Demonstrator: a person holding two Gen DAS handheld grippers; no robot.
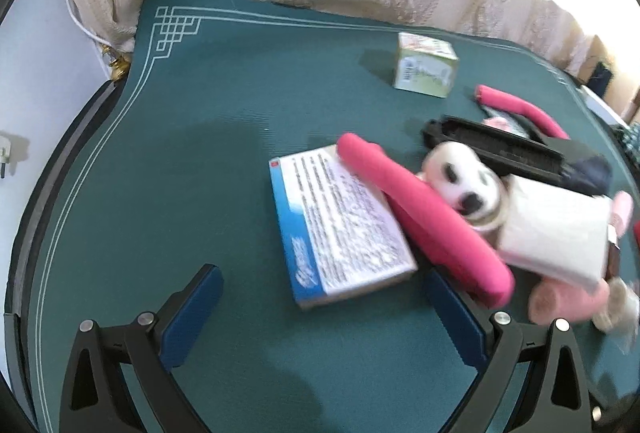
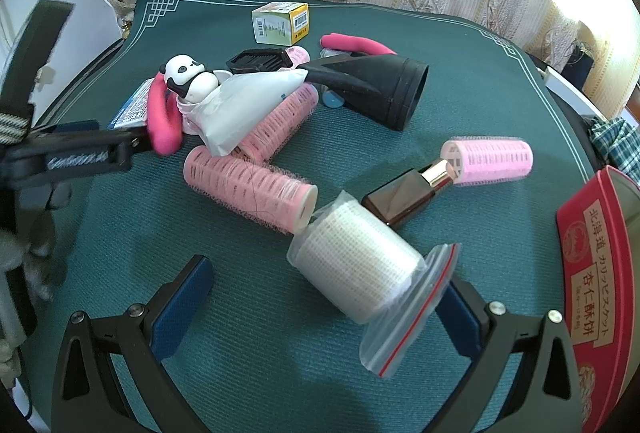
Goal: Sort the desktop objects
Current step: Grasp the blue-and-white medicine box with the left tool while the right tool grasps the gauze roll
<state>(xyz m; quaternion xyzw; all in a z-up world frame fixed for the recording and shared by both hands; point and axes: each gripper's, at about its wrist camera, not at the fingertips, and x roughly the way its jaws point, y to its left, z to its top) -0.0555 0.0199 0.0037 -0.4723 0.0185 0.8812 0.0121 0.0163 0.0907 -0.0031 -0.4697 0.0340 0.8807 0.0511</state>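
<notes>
Two grippers work over a green mat (image 2: 248, 313) with a white line border; the left gripper (image 1: 320, 317) has its blue-padded jaws spread wide with nothing between them, just short of a blue-and-white printed box (image 1: 340, 225) whose small text is too blurred to read; a pink foam rod (image 1: 424, 217) lies across that box's far edge, touching a panda figurine (image 1: 464, 181); the right gripper (image 2: 324, 309) is likewise parted, its jaws to either side of a white mesh roller (image 2: 356, 265) in a red-striped zip bag (image 2: 408, 325), not clamped; beyond lie pink hair rollers (image 2: 248, 185), a dark lipstick case (image 2: 404, 193), a black funnel-shaped nozzle (image 2: 376, 85) and a yellow barcoded carton (image 2: 280, 23); at right a red tin (image 2: 588, 285) reads 杏仁酥饼.
</notes>
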